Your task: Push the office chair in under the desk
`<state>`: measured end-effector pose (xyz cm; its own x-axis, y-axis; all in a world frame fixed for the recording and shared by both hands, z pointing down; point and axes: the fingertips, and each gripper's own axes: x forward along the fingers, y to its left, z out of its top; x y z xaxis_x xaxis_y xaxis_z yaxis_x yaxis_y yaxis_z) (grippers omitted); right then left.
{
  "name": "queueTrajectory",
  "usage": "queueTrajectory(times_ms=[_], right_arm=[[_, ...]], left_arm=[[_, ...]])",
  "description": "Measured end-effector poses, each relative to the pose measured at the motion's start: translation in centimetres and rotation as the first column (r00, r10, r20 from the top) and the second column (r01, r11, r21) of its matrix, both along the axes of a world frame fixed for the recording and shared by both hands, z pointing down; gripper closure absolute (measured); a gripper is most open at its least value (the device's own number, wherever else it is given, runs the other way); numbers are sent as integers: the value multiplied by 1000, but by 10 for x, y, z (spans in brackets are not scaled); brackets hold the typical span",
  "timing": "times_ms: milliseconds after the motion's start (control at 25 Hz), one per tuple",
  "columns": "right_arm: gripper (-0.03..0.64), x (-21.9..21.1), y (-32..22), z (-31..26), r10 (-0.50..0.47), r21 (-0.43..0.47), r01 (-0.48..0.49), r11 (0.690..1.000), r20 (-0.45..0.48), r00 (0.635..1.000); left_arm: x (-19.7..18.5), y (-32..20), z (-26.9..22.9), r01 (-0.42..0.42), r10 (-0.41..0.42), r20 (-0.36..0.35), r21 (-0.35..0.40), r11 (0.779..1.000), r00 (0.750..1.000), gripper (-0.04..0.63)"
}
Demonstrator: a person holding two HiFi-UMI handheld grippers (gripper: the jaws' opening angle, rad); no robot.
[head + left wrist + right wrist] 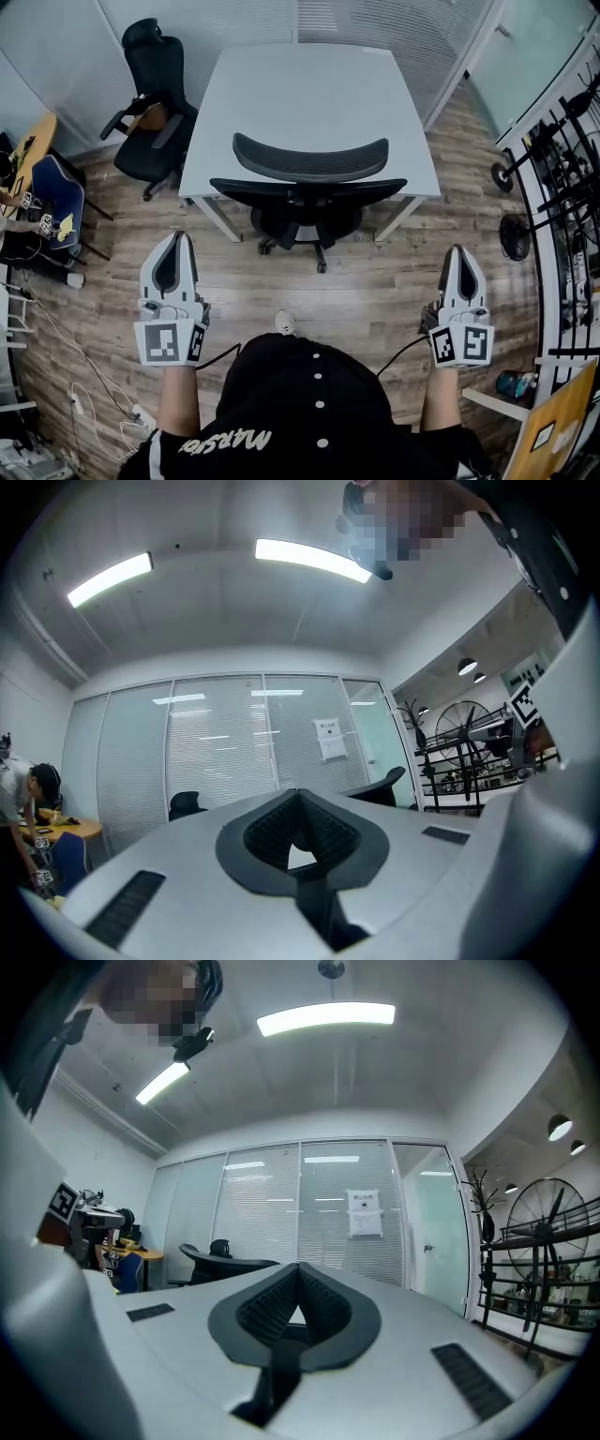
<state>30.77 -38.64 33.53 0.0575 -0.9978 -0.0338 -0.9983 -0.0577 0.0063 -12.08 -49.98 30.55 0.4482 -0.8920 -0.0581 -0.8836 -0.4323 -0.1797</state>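
A black mesh-backed office chair (309,183) stands at the near edge of the white desk (309,94), its seat tucked under the top and its curved backrest just in front of the edge. My left gripper (175,246) hangs to the lower left of the chair, well short of it, shut with nothing in it. My right gripper (461,255) is off to the lower right, also shut and empty. In the left gripper view the closed jaws (298,794) point level, with the chair's backrest (380,785) past them. The right gripper (298,1267) looks across at the chair (225,1265).
A second black chair (150,103) stands left of the desk by the glass wall. A blue chair (52,202) and cables (84,375) lie at the far left. A fan (514,234) and metal racks (562,187) line the right. A person (23,803) bends at a side table.
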Motion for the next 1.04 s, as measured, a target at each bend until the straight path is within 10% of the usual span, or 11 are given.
queueTrajectory(times_ms=[1040], right_arm=[[589,-25,-9,-11,-50,-3,50,999,-82,995]], left_arm=[[12,1,-1,-15,15,-7,20,1000,1000,577]])
